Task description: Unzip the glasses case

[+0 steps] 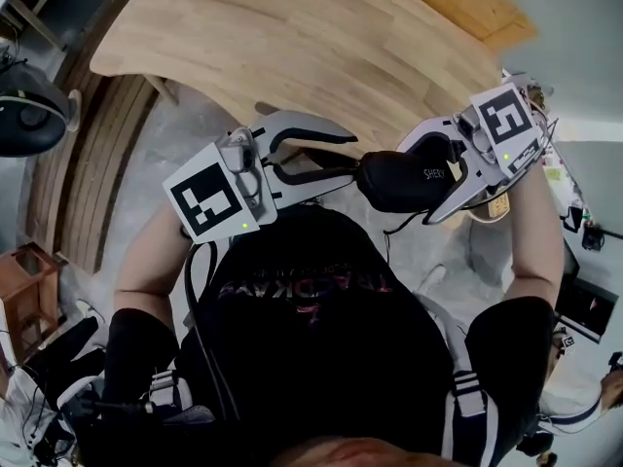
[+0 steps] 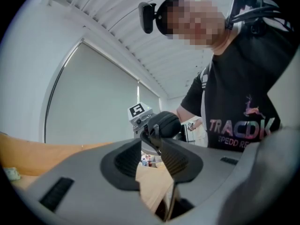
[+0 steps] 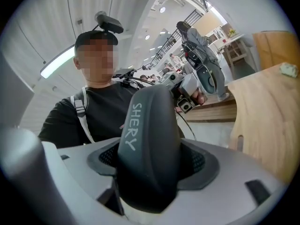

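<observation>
Right gripper (image 1: pixel 428 178) of mine is clamped across the black oval hard-shell glasses case (image 1: pixel 394 181), which hangs in the air off the near edge of the pale wooden desk (image 1: pixel 292 37). My left gripper (image 1: pixel 352 156) has its jaws apart at the case's end, gripping nothing. I judge I'm lining up on what looks like the small zip pull (image 2: pixel 153 134), so next I must pinch it and draw it round the rim.

Wooden table (image 1: pixel 292 37) at 12 o'clock. Right gripper (image 1: pixel 421 185) at 2 o'clock, jaws closed on a black case (image 1: pixel 389 185), which is held off the table by its near edge. Left gripper (image 1: pixel 348 156) at 10 o'clock, jaws apart, tips at the case's 9 o'clock end; contact cannot be told. Person's black shirt (image 1: pixel 321 358) fills 6 o'clock. Stool (image 1: pixel 24 280) at 8 o'clock.
</observation>
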`<state>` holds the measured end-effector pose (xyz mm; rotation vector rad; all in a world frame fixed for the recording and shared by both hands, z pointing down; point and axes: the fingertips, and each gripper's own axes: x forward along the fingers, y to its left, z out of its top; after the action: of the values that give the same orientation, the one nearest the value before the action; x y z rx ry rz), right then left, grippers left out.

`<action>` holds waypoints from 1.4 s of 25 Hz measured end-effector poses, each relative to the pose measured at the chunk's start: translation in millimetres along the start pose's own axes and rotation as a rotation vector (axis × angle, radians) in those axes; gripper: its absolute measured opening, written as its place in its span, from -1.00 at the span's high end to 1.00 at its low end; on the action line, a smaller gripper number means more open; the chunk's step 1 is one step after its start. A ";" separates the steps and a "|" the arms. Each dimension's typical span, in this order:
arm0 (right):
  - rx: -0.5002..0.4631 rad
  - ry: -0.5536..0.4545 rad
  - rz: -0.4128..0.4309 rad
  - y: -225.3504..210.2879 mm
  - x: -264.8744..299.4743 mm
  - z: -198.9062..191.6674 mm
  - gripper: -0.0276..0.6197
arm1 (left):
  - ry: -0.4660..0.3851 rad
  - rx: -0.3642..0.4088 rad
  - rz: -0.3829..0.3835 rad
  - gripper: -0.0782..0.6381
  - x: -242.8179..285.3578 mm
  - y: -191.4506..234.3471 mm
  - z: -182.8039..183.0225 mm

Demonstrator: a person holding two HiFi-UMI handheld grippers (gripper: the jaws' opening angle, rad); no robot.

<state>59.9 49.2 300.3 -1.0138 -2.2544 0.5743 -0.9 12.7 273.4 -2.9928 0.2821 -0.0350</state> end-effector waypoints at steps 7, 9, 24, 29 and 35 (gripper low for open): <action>0.041 0.004 0.071 11.0 6.2 7.3 -0.18 | -0.102 -0.047 -0.007 0.61 -5.9 -8.0 18.4; 0.048 -0.007 0.065 9.0 7.5 11.1 -0.18 | -0.106 -0.041 0.004 0.68 -8.7 -9.5 20.0; -0.026 0.218 -0.319 -59.3 -16.4 -10.7 -0.18 | 0.206 0.070 0.206 0.75 -17.1 36.4 -29.2; -0.061 0.243 -0.382 -66.5 -17.7 -12.7 -0.18 | 0.233 0.074 0.232 0.75 -16.2 40.8 -33.2; -0.081 0.250 -0.378 -68.6 -18.2 -12.2 -0.18 | 0.243 0.086 0.218 0.75 -17.0 38.4 -33.5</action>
<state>42.1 -5.4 343.8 -0.6302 -2.1783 0.1838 -25.9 -25.9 301.3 -2.8534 0.6136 -0.3787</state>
